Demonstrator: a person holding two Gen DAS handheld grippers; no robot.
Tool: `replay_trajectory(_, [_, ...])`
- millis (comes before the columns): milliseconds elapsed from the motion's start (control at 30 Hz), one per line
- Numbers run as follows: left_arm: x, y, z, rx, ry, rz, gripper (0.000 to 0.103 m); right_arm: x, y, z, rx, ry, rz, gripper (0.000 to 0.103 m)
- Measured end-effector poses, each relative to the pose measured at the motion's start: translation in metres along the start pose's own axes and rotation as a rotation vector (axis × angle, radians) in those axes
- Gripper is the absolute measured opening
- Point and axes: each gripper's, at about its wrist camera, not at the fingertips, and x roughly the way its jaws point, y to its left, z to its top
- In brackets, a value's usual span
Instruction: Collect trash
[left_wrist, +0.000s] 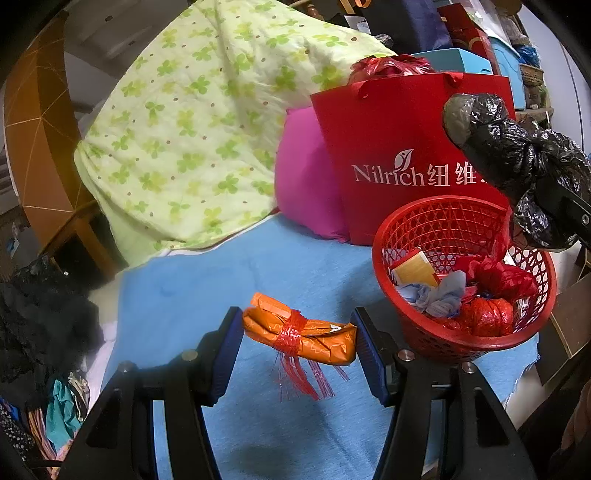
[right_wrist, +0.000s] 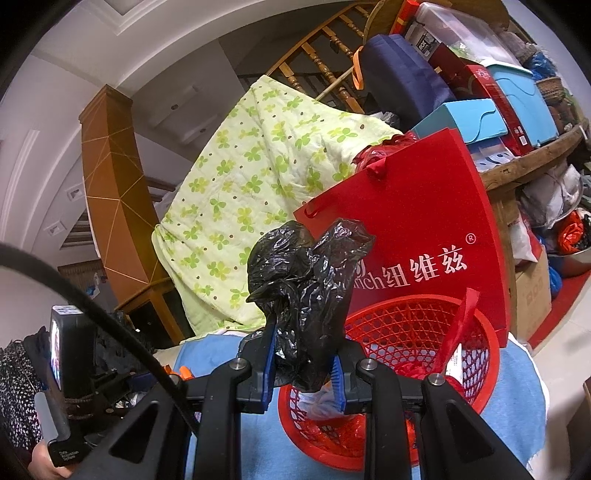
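Observation:
An orange packet (left_wrist: 325, 341) tied with a red tasselled ribbon spans the gap between my left gripper's (left_wrist: 297, 321) blue pads, which touch both of its ends, just over the blue cloth (left_wrist: 207, 288). To its right stands a red mesh basket (left_wrist: 384, 258) holding red plastic bags, blue tissue and a yellow card. My right gripper (right_wrist: 304, 347) is shut on a crumpled black plastic bag (right_wrist: 306, 273) and holds it above the basket's near rim (right_wrist: 491, 343). In the left wrist view that black bag (left_wrist: 517, 155) hangs over the basket's far right side.
A red paper gift bag (left_wrist: 399, 147) stands right behind the basket, with a pink pillow (left_wrist: 306, 177) and a green clover quilt (left_wrist: 192, 129) to its left. Dark clothes (left_wrist: 40, 314) are heaped at the left edge. Stacked boxes (right_wrist: 480, 92) fill the back right.

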Motion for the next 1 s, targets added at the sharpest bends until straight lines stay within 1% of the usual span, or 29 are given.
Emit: replay_trajectory(1000, [-0.002,-0.013,0.008,0.032,-0.008,-0.037,0.061,-0.008,0.001,-0.003,0.016,-0.007,-0.017,0.028])
